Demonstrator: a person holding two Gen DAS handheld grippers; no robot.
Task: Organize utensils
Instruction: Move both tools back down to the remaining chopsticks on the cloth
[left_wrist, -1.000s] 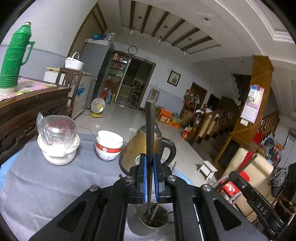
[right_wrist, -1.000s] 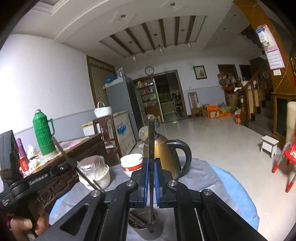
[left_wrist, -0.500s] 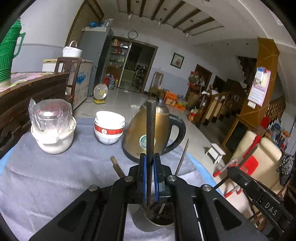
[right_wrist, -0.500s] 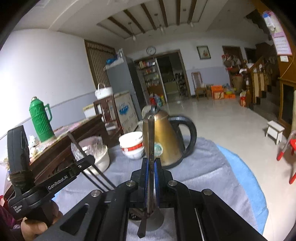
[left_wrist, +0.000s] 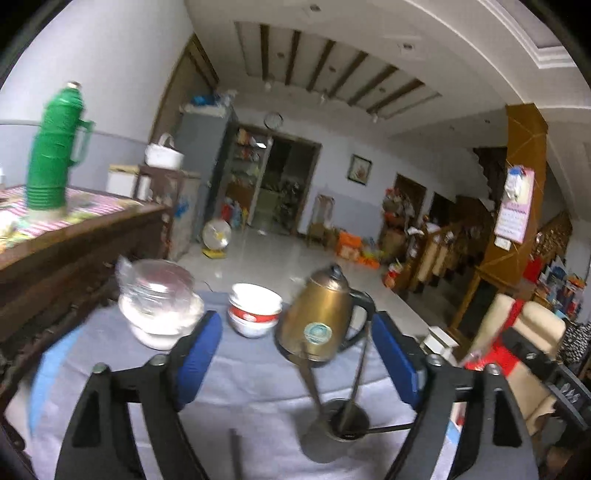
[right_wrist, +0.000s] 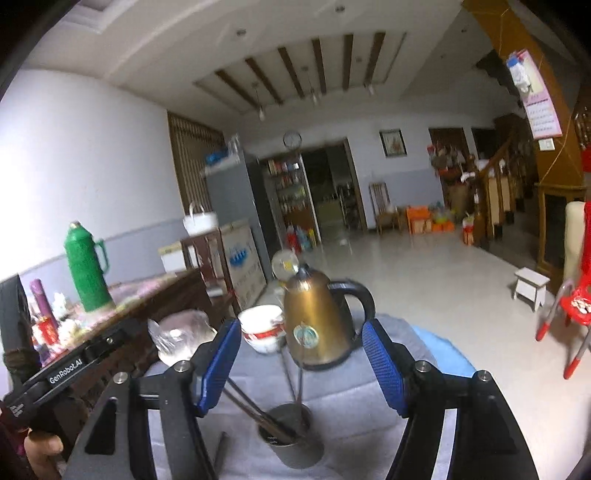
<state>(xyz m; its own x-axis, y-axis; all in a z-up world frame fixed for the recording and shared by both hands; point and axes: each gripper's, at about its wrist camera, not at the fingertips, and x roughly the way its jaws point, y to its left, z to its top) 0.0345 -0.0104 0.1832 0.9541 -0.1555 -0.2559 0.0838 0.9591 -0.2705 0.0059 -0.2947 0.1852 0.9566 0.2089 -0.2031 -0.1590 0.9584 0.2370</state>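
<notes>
The grey-clothed round desk (left_wrist: 258, 387) spreads under both claws; beyond them stands a brass-coloured electric kettle (right_wrist: 317, 325). Below, between the jaws, the grey metal cup (right_wrist: 295, 439) holds thin dark utensils (left_wrist: 354, 384). Left claw (left_wrist: 295, 358) and right claw (right_wrist: 301, 358) are opening, empty: release step; next, fetching the dark stick (left_wrist: 234, 454) lying nearest

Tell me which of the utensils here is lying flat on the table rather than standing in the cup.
The dark stick lying on the grey cloth left of the metal cup; the other utensils stand leaning inside that cup.
</notes>
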